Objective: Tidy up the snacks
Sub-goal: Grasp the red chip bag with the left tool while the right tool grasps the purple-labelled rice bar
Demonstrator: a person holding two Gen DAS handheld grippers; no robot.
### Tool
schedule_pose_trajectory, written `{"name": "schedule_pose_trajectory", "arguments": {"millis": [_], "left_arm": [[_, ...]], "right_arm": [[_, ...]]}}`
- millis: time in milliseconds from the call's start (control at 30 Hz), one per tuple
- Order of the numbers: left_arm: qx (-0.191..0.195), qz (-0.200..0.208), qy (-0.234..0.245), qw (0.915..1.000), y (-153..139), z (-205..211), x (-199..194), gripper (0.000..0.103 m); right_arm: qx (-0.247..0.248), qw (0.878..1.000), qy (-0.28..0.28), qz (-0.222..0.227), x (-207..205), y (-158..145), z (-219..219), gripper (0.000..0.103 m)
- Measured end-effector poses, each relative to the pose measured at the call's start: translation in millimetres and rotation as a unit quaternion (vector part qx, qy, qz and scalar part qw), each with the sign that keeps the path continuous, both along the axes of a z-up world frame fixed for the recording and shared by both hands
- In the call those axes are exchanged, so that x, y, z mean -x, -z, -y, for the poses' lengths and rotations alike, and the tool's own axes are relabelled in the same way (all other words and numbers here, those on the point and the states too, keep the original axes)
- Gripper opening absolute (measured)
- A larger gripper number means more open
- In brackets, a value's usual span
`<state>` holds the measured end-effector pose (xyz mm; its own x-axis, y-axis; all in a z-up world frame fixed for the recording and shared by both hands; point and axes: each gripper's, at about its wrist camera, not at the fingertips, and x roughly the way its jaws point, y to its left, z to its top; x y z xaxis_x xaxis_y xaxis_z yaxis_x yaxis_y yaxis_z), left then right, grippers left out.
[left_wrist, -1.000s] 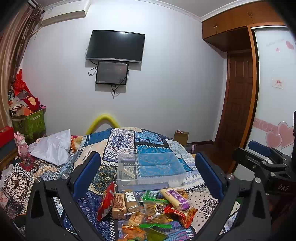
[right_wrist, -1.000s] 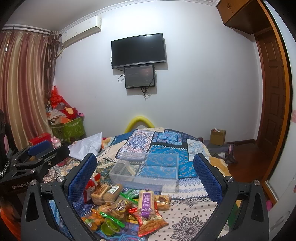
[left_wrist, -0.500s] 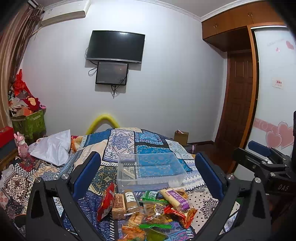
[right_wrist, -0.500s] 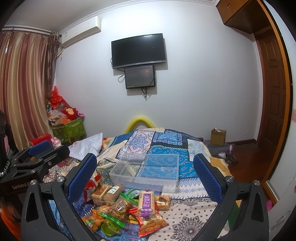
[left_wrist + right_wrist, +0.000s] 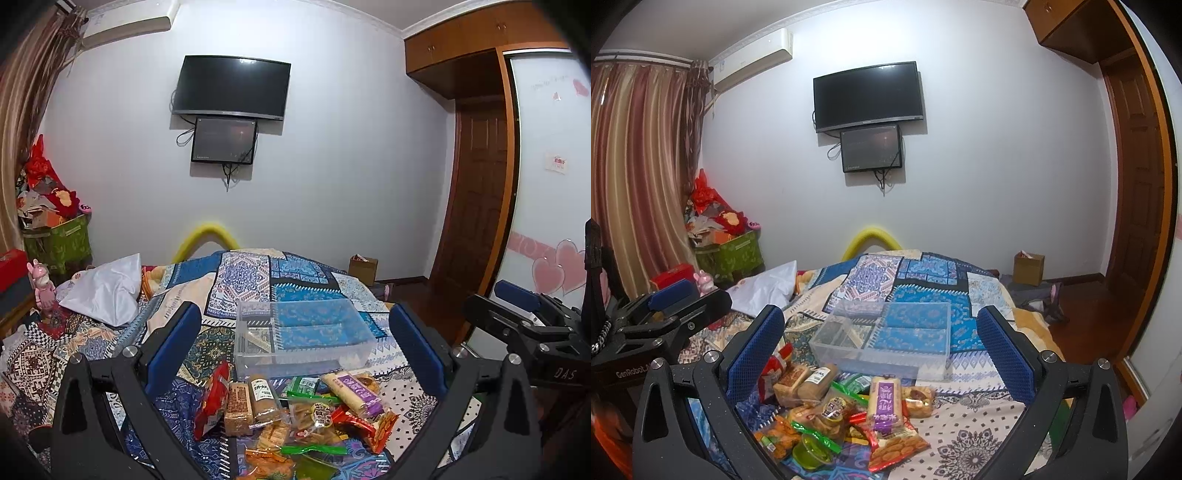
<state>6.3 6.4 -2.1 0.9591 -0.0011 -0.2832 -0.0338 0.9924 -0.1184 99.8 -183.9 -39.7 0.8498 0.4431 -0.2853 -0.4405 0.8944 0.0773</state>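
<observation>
In the lower middle of the left wrist view, the snack pile [image 5: 295, 410] lies on the patterned bedspread [image 5: 255, 273], just in front of the clear plastic bin [image 5: 301, 338]. The left gripper [image 5: 295, 350] hangs above them with its jaws spread wide, the blue pads [image 5: 173, 347] far apart at either side of the frame and nothing between them. A red packet [image 5: 212, 400], two brown biscuit bars [image 5: 251, 402] and a purple-labelled roll [image 5: 352, 391] are the nearest pieces to the bin's front wall. The bin looks nearly empty; whether a flat packet lies at its left end I cannot tell through the plastic. At the right edge the other tool shows from the side.

In the right wrist view the same heap sits at lower centre, the purple-labelled roll [image 5: 884, 402] on top and a green jelly cup [image 5: 812, 452] at the bottom. The right gripper [image 5: 881, 350] is likewise wide open and holds nothing, its pads framing the clear plastic bin [image 5: 882, 339], whose inner dividers show here.

Compared with a second ago and half a second ago, nothing has shifted: both tools sit at the same height and angle, and every packet keeps its place. I judge that sorting has not begun, and that all snacks remain outside the bin. The next move calls for one tool to descend on a top-lying piece.
</observation>
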Motion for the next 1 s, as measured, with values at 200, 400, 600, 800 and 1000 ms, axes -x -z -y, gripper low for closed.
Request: {"name": "schedule_pose_trajectory", "arguments": {"millis": [200,400,600,800,1000], "left_arm": [[0.006,-0.032,-0.005,0.9994,22,-14,-16,0.103],[0.022,-0.095,-0.018,0.9951,61,-38,-37,0.103],[0.036,-0.151,-0.044,0.9869,102,-65,-54,0.103],[0.038,-0.201,-0.053,0.9774,138,-79,-75,0.092],[0.048,-0.236,-0.060,0.9687,165,-86,-92,0.074]], "right_arm": [[0.012,0.999,0.001,-0.035,-18,20,-6,0.103],[0.043,0.996,0.000,-0.082,-38,52,-12,0.103],[0.077,0.988,0.000,-0.135,-61,86,-19,0.103],[0.088,0.979,-0.002,-0.184,-83,114,-21,0.103],[0.095,0.972,-0.018,-0.216,-99,134,-28,0.091]]}}
